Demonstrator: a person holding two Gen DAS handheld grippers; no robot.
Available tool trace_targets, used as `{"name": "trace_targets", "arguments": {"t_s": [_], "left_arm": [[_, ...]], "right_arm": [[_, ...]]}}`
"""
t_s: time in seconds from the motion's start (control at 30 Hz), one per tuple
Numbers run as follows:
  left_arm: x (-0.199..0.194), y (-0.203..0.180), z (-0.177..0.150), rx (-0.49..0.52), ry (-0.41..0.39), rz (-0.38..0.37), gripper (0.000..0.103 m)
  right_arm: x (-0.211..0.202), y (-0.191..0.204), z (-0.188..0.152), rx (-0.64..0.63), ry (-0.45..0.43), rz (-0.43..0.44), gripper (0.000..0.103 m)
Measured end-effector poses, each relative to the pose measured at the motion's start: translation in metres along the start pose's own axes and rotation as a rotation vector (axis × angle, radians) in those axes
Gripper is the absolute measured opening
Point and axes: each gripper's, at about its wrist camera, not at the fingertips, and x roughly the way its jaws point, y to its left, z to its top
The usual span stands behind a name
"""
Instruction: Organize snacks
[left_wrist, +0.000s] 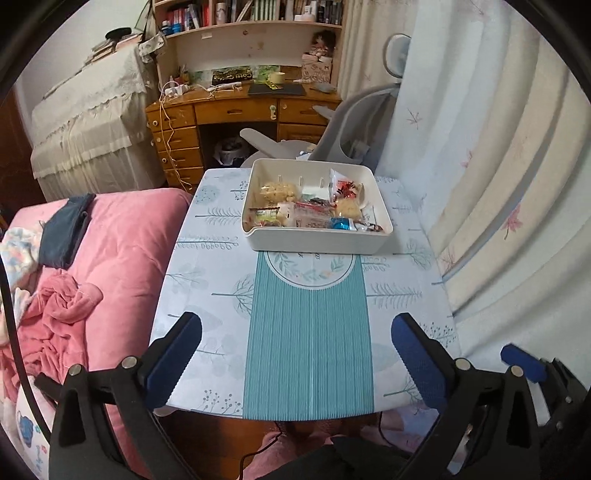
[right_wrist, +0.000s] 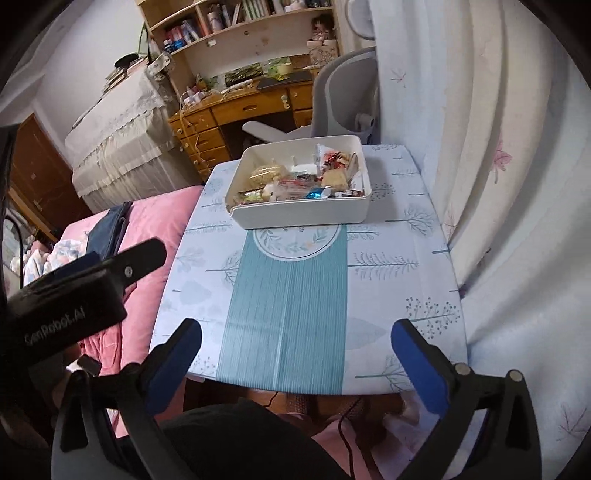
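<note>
Velvety pink bedding (left_wrist: 122, 236) lies left of the table's smooth printed cloth (left_wrist: 207, 266); left gripper (left_wrist: 295, 354) and right gripper (right_wrist: 295, 360) hang spread wide, empty; crinkly wrapped snacks (left_wrist: 314, 210) fill the rectangular white plastic bin (left_wrist: 321, 242) at the far end

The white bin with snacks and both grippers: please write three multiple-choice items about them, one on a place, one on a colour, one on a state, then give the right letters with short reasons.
1. Where does the white bin stand?
A. on the far part of the table
B. on the pink bed
C. on the wooden desk

2. What colour is the striped band down the middle of the tablecloth?
A. red
B. teal
C. yellow

3. How are the left gripper and the right gripper?
A. both shut on snacks
B. one holds the bin
C. both open and empty

Answers: 1 A, the bin sits on the cloth near the table's far edge. 2 B, the band is teal. 3 C, the jaws stand wide with only tablecloth between them.
</note>
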Motion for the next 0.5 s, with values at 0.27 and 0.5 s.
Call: {"name": "trace_targets", "arguments": {"t_s": [0.27, 0.5], "left_arm": [[-0.0030, -0.0050, -0.0092, -0.001, -0.021, 0.031, 0.102], [-0.0017, -0.0103, -0.0049, 0.008, -0.051, 0.039, 0.102]], "right_arm": [[0.0008, -0.0019, -0.0036, -0.001, -0.030, -0.010, 0.103], [0.0019, -0.0067, 0.0010, 0.003, -0.044, -0.014, 0.103]]}}
